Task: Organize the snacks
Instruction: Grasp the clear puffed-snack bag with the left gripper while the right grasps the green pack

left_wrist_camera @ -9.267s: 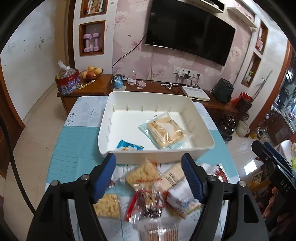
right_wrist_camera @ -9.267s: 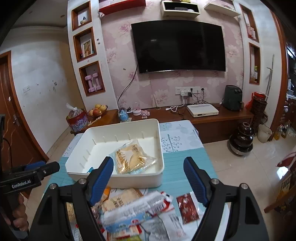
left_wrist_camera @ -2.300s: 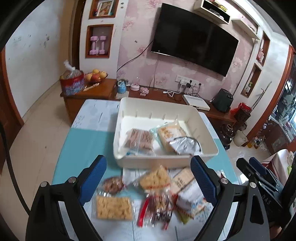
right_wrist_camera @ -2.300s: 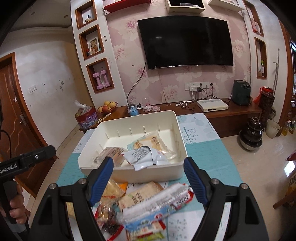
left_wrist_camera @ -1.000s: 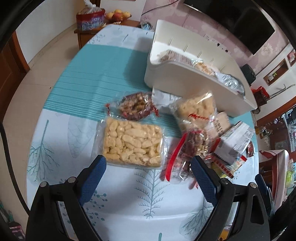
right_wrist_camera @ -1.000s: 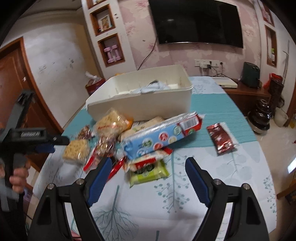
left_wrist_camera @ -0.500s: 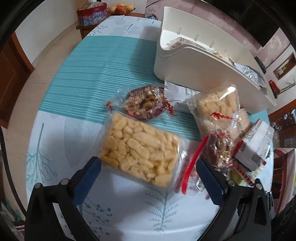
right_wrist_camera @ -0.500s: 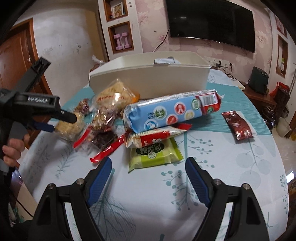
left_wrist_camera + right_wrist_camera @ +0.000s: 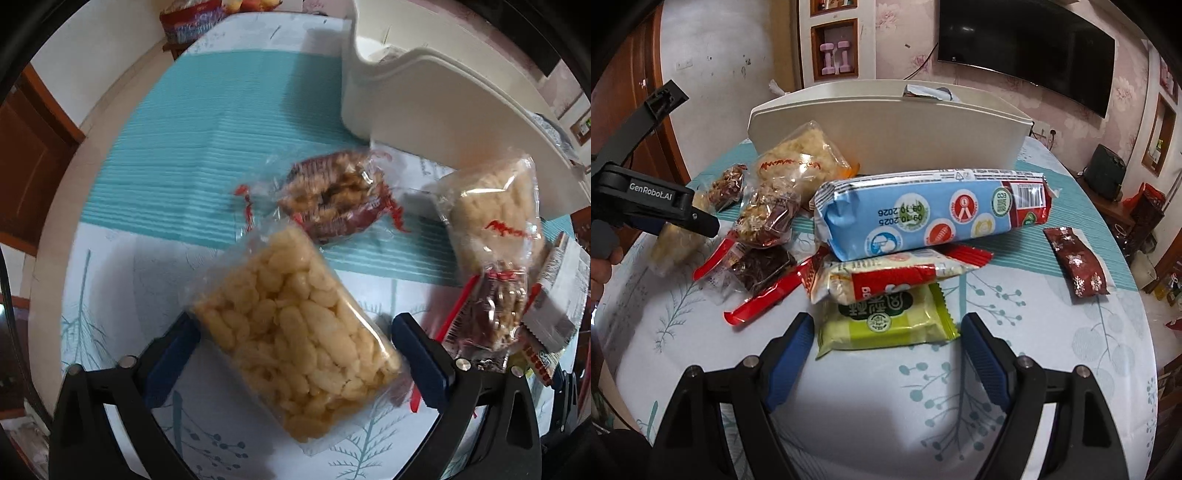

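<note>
Here the clear bag of yellow puffs (image 9: 295, 332) lies on the bench (image 9: 122, 280), at 6 o'clock from the white bin (image 9: 443, 110). The left hand-held gripper (image 9: 295, 354) stands wide open around it, pads not touching. The right hand-held gripper (image 9: 886, 350) is also open, empty, with the green packet (image 9: 886, 321) just before it, under the blue biscuit pack (image 9: 934, 214).

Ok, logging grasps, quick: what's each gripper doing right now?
Left gripper: open, jaws either side of the bag of puffed snacks, not gripping it.
Right gripper: open, holding nothing, green packet just ahead of its fingertips.
</note>
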A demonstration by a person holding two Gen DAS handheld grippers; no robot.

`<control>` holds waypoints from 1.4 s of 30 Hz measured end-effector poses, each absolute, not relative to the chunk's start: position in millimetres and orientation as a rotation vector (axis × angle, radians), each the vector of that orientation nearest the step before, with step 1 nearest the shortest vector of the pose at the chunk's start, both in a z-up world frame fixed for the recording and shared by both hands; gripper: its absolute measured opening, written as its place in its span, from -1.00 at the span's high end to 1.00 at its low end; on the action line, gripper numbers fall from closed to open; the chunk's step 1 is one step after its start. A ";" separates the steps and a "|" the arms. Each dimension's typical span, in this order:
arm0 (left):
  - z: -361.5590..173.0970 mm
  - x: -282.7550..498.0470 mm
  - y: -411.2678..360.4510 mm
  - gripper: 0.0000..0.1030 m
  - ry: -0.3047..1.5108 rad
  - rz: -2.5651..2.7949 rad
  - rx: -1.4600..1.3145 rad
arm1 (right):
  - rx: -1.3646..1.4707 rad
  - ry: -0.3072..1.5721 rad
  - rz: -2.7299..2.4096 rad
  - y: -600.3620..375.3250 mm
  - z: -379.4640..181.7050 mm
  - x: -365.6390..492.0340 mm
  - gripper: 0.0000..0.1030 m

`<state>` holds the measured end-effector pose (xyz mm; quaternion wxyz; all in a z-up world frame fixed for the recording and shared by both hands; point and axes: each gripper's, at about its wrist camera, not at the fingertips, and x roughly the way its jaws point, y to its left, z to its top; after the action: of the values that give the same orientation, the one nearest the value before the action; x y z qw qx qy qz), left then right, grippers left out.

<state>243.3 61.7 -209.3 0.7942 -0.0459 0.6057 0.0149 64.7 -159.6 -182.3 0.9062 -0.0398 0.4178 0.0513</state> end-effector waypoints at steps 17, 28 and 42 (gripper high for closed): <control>-203.8 240.6 60.2 -0.69 1.294 0.057 -0.087 | -0.086 0.874 0.099 -155.2 -180.3 72.8 -0.60; -197.0 206.5 75.8 -0.61 1.318 0.047 -0.141 | -0.103 0.841 0.095 -152.8 -180.2 66.8 -0.18; -155.2 144.6 56.7 -0.60 1.246 -0.011 -0.098 | -0.063 0.896 0.114 -161.5 -172.1 43.6 -0.06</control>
<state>144.6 56.7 -155.2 0.8109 -0.0460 0.5833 -0.0049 43.6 -161.5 -172.1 0.8992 -0.0303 0.4330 0.0552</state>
